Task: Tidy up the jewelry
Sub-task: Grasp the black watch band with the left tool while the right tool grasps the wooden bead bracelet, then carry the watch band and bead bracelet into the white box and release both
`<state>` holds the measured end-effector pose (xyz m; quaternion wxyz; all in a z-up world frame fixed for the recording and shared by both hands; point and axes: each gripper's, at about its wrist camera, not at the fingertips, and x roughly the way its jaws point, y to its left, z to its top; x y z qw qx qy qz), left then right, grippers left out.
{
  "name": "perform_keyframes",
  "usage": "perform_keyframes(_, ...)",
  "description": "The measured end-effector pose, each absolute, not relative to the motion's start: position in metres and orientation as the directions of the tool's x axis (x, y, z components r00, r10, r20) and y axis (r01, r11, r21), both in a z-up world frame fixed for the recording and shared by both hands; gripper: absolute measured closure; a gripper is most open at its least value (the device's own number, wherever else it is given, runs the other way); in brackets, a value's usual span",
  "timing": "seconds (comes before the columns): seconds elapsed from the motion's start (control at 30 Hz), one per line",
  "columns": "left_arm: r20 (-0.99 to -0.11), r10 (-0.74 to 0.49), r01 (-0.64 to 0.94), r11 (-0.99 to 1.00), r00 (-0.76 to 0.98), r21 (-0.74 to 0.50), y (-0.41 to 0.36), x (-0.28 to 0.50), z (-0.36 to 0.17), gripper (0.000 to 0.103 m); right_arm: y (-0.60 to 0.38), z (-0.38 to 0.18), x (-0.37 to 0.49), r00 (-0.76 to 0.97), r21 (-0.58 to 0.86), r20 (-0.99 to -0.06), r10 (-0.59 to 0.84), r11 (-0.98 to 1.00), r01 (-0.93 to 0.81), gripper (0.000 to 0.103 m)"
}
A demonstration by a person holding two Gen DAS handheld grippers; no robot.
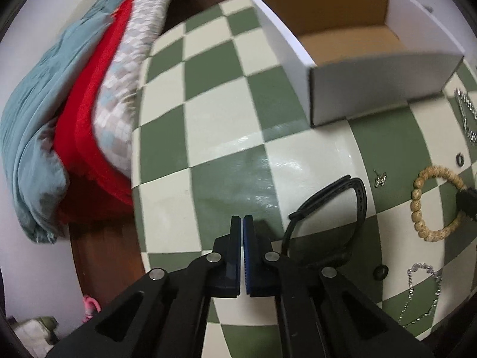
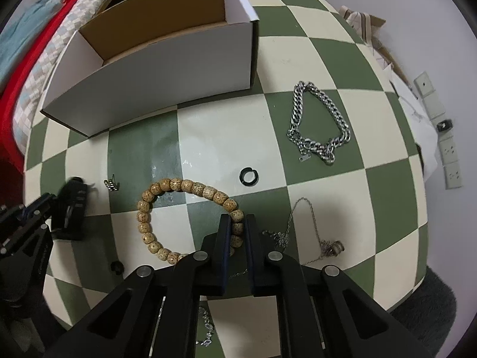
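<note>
Right tongs (image 2: 237, 223) pinch the speckled wooden bead bracelet (image 2: 167, 189) on the glossy checkered tabletop (image 2: 313, 53); left tongs (image 1: 241, 223) closed, empty.

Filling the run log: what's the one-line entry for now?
left gripper: shut, empty | right gripper: shut on bead bracelet | box: empty

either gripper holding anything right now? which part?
Right gripper is shut on the bead bracelet, pinching a bead on the loop's right side. Left gripper is shut with nothing between the pads; the black watch lies beside it.
</note>
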<state>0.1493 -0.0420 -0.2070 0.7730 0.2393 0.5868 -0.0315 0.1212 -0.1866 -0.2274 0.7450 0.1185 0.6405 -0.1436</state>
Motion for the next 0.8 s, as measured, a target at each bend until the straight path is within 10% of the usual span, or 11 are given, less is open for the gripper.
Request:
perform_keyframes(0.23,-0.952,-0.002,0.229,0.971,0.305,0.071,-0.016,0.144,-0.168,0.098,-0.196,-0.208,0.112,0.202,0.037,-0.979,-0.042,0.928,0.370,0.094)
perform_keyframes(0.4,-0.963,-0.084,0.350,0.937,0.255,0.011,-0.028,0.155,-0.177,0.045,-0.203,-0.199,0.110,0.212,0.069,-0.977,-0.013,0.925,0.375,0.094)
perform_keyframes(0.57,-0.976,0.040,0.467,0.873,0.213,0.137,-0.049,0.168,-0.216,0.046,-0.212,-0.199,0.113,0.207,0.076,-0.978,-0.006,0.921,0.383,0.094)
perform_keyframes(0.63,-0.975,0.039,0.480,0.865,0.220,0.142,-0.054,0.169,-0.222,0.065,-0.213,-0.201,0.112,0.201,0.074,-0.980,-0.004,0.921,0.382,0.094)
perform_keyframes(0.67,-0.974,0.016,0.479,0.869,0.226,0.126,-0.056,0.170,-0.222,0.091,-0.212,-0.202,0.112,0.196,0.070,-0.981,-0.006,0.922,0.380,0.094)
perform_keyframes(0.8,-0.971,0.018,0.453,0.882,0.239,0.128,-0.057,0.167,-0.223,0.096,-0.210,-0.210,0.113,0.175,0.061,-0.985,-0.006,0.924,0.377,0.094)
